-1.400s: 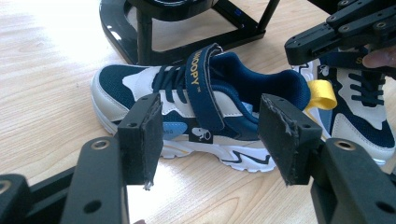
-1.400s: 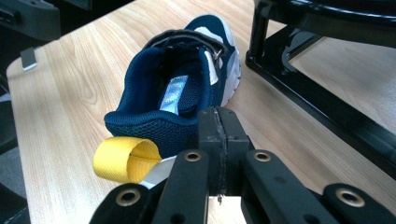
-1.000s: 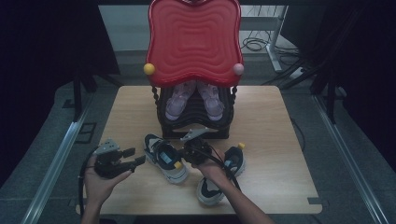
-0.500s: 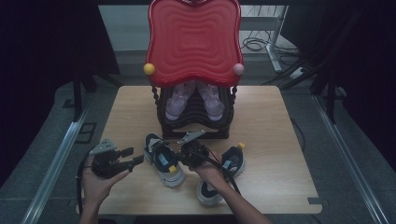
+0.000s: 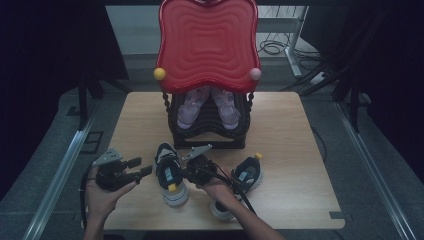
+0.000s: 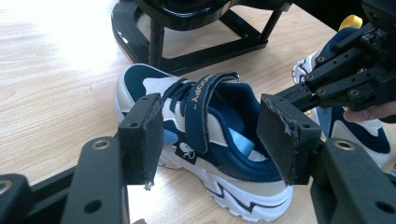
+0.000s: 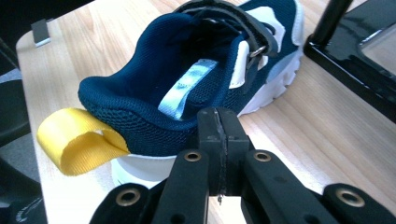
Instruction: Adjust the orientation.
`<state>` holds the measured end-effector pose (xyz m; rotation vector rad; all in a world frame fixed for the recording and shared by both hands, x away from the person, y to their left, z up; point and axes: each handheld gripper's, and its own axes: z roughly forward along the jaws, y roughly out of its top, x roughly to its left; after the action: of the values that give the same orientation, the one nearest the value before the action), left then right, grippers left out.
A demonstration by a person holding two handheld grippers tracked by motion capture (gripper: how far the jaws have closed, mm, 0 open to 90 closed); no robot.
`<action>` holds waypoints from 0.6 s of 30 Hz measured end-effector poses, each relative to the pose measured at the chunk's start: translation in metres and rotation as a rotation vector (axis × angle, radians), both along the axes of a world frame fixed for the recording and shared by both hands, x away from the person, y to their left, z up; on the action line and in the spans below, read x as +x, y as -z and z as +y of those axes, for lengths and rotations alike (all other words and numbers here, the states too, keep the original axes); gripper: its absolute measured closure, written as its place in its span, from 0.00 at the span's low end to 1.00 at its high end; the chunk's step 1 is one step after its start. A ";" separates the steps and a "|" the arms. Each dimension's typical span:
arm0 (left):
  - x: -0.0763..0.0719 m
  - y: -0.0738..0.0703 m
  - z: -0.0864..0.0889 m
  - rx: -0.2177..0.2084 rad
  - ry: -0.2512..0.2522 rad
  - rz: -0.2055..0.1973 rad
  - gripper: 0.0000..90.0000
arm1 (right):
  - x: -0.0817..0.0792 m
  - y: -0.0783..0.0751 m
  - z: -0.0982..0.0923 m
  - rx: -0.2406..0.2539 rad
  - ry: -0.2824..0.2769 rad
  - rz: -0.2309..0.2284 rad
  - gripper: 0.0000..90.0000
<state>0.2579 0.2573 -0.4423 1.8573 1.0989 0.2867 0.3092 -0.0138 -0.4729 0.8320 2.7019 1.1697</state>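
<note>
Clearly I am dealing with a light, soft child's sneaker (image 5: 170,176): padded mesh collar that gives, stiffer rubber sole. It sits on the tabletop (image 5: 290,125) at about seven o'clock from the black rack (image 5: 207,132), navy with white panels, a strap across the top and a yellow heel loop (image 7: 77,140). I would grip the collar wall or that loop; the sole looks too wide and slick. My right tool (image 7: 218,140) has its pads pressed together, empty, by the heel. My left tool (image 6: 210,140) stands apart at nine o'clock of the shoe.
</note>
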 end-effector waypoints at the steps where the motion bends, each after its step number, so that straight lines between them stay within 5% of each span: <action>1: 0.000 -0.001 0.000 -0.002 0.000 -0.002 0.46 | 0.000 0.000 0.001 0.001 -0.005 0.001 1.00; 18: -0.004 -0.007 0.007 -0.014 -0.014 -0.016 0.46 | -0.013 0.001 0.021 0.017 -0.081 0.017 1.00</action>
<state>0.2540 0.2643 -0.4357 1.8327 1.1011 0.3014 0.2957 0.0071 -0.4742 0.7443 2.7677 1.2091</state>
